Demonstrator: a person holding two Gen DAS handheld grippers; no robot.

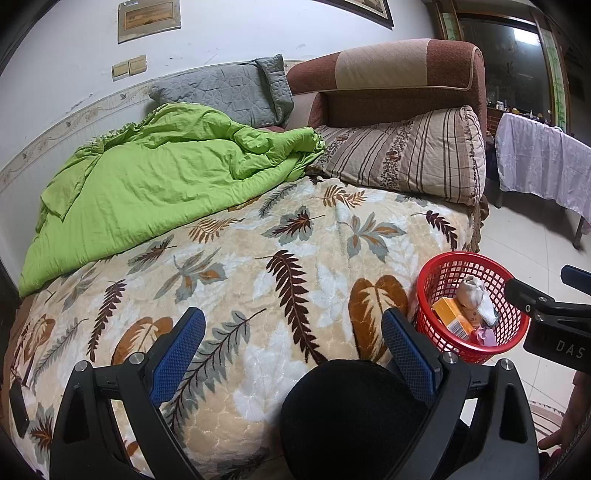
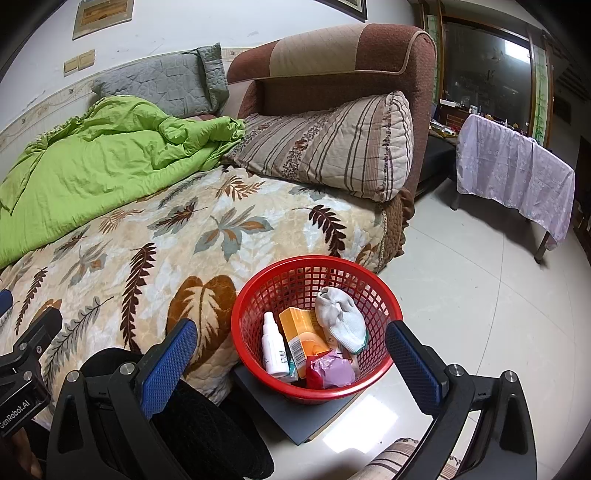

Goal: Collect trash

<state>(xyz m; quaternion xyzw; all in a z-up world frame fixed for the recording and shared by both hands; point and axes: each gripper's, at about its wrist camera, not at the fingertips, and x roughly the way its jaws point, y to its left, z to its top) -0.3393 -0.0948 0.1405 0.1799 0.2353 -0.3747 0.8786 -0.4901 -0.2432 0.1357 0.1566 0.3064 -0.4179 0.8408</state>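
**Trash in basket, both tools empty**

While both tools stood wide with nothing held, the red basket (image 2: pixel 317 384) sat on the floor just beside the bed (image 2: pixel 177 236). Inside lay a sock (image 2: pixel 341 322), orange box (image 2: pixel 301 334), white bottle (image 2: pixel 273 349) and a purple wrapper (image 2: pixel 332 371). Left tool (image 1: pixel 293 349) hovered over the bed, right tool (image 2: pixel 291 360) over the basket.

The framed picture (image 1: pixel 367 11) on the wall is cut off by the top edge. Small items on the far shelf (image 2: pixel 476 109) are too small to tell. In the red basket (image 2: pixel 258 295), the orange box (image 2: pixel 301 332) partly hides behind the white spray bottle (image 2: pixel 273 349).
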